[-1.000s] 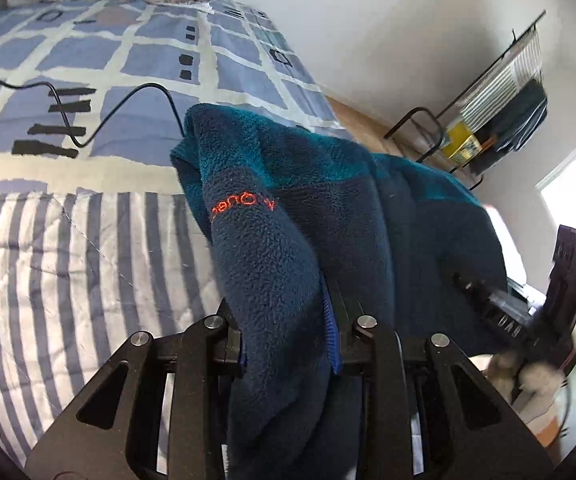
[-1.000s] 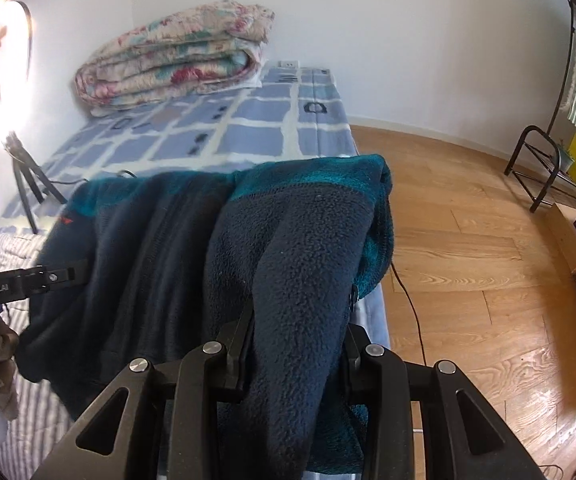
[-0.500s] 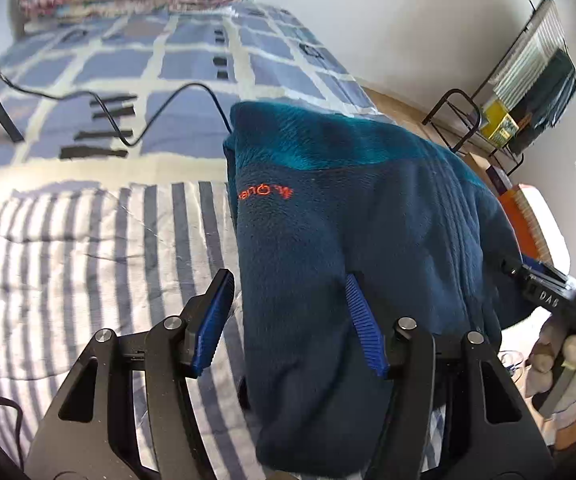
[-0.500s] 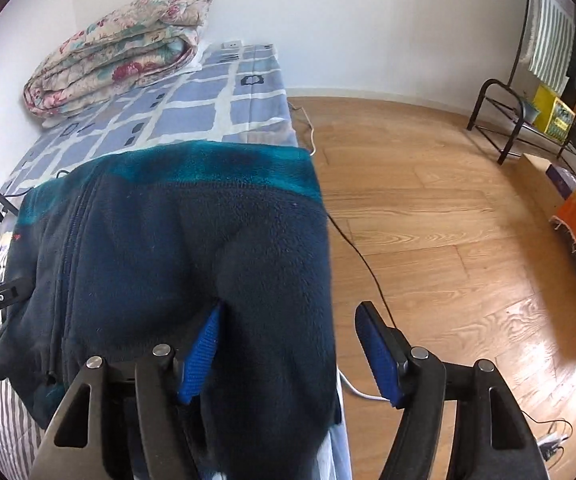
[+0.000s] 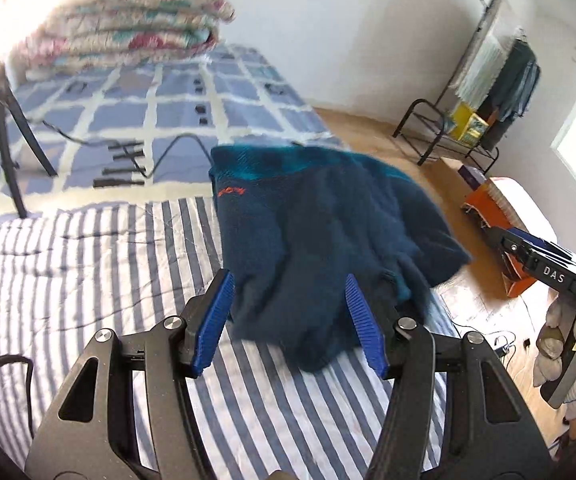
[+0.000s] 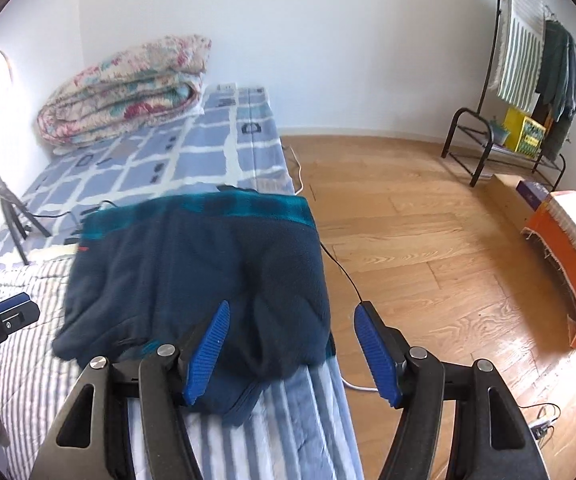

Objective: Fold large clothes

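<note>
Fleece [image 5: 320, 248] first: our big dark blue top with a teal band lies on the striped cover [image 5: 87, 272] of the bed, close to the bed's right edge. In the right wrist view the fleece [image 6: 207, 272] looks like a neat, thick block, with the teal band at its 12 o'clock end and a soft rolled edge at its 6 o'clock end. We think the main fold is done, since the top is doubled over and rests by itself. One corner at about 4 o'clock in the left view looks a bit loose and fuzzy, but the picture is blurred there, so we cannot be sure. What may be left is a little smoothing, or one more fold to make it smaller.

Our left gripper [image 5: 288, 320] has just been opening. Its blue pads now stand apart, one on each side of the near edge of the fleece, and they do not press on it. It holds nothing.

Our right gripper [image 6: 292, 352] has also just been opening. Its jaws are apart too. The left pad sits over the near corner of the fleece, and the right pad hangs over the wood floor [image 6: 448, 248]. It holds nothing either.

At 3 o'clock in the left view we see the right gripper [image 5: 544, 268] in a hand [image 5: 568, 356].
</note>
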The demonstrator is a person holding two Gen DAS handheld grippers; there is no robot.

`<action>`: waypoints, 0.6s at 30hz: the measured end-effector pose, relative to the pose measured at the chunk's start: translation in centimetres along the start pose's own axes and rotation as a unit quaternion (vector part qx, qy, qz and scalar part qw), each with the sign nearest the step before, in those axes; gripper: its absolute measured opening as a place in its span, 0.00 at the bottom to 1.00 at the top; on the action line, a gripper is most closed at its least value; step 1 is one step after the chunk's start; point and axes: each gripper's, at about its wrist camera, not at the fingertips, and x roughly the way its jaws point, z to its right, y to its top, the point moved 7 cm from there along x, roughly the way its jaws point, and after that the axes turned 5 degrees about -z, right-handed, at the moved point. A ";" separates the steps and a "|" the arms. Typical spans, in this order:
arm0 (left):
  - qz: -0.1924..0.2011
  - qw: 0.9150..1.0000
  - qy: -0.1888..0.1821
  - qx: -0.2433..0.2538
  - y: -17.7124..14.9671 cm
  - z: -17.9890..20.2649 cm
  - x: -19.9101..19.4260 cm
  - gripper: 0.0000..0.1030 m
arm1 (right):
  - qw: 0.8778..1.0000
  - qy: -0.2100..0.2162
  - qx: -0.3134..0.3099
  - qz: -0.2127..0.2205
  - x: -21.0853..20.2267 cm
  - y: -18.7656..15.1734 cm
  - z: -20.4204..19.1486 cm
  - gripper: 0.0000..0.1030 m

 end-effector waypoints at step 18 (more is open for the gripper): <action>0.092 0.993 -0.020 0.075 -11.8 8.7 -30.4 0.59 | 0.996 -0.023 -0.024 0.088 -30.1 -9.2 -7.0 0.65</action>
